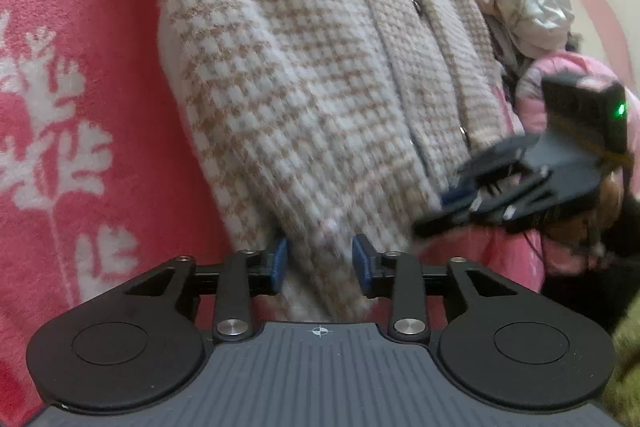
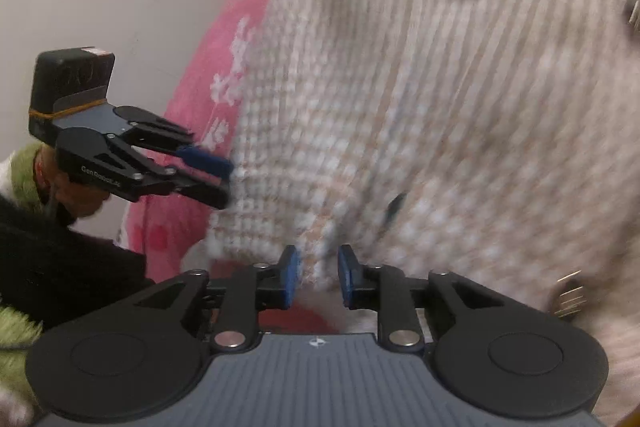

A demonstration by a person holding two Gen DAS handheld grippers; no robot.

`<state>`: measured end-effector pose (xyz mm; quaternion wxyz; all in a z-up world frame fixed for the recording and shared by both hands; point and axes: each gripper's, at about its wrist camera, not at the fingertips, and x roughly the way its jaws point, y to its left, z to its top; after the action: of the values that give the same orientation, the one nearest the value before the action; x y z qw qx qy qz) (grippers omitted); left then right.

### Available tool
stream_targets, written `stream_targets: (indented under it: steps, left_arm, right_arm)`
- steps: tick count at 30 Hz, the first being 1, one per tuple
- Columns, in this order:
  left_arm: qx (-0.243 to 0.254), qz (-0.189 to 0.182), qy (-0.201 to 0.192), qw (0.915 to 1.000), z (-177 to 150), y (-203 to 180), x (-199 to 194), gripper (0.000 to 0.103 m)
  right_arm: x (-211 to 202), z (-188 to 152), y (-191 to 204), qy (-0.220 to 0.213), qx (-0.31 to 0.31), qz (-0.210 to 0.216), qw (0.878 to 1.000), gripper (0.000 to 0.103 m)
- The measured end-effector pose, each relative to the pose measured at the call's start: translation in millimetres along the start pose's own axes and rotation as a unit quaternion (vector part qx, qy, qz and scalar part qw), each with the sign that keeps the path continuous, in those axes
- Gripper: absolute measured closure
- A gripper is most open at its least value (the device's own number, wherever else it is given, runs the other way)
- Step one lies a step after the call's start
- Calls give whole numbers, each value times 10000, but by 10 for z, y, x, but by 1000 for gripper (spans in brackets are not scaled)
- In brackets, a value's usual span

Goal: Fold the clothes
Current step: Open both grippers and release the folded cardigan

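Both grippers sit at the bottom hem of the houndstooth knit cardigan (image 1: 320,99), which lies flat on the pink floral blanket (image 1: 72,99). The left gripper (image 1: 320,263) has its jaws partly open with the hem edge between the pads but not pinched, and the right gripper (image 2: 318,275) is the same, partly open around the hem with no real grip. Looks like a fold just got let go, so next up is probably re-grabbing a side or sleeve.
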<state>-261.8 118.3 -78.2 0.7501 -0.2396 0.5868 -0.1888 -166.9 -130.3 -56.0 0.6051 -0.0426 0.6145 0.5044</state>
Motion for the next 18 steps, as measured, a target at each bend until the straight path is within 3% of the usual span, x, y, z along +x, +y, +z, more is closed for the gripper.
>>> stream_targets:
  steps: [4, 6, 8, 11, 14, 16, 18]
  left_arm:
    - [200, 204, -247, 9993, 28, 28, -338, 65]
    - [262, 292, -604, 9974, 95, 30, -474, 64]
    - [287, 125, -954, 9949, 200, 10, -494, 63]
    - [408, -114, -990, 9942, 316, -89, -242, 63]
    - [614, 86, -704, 9956, 260, -156, 143, 63]
    - [698, 154, -750, 9946, 187, -165, 238, 63]
    - [752, 189, -789, 9939, 134, -170, 308, 58]
  right_arm:
    - [-389, 300, -43, -818, -172, -353, 9959, 79]
    - [-398, 488, -27, -1151, -321, -470, 9917, 79]
    - [-254, 635, 45, -1359, -637, -589, 9869, 81]
    - [145, 693, 144, -1396, -1186, -906, 9789, 81]
    - [506, 629, 33, -886, -1597, -1272, 9749, 84]
    - [480, 725, 76, -727, -1782, -1359, 9719, 85]
    - [346, 983, 152, -911, -1865, -1429, 9677, 84]
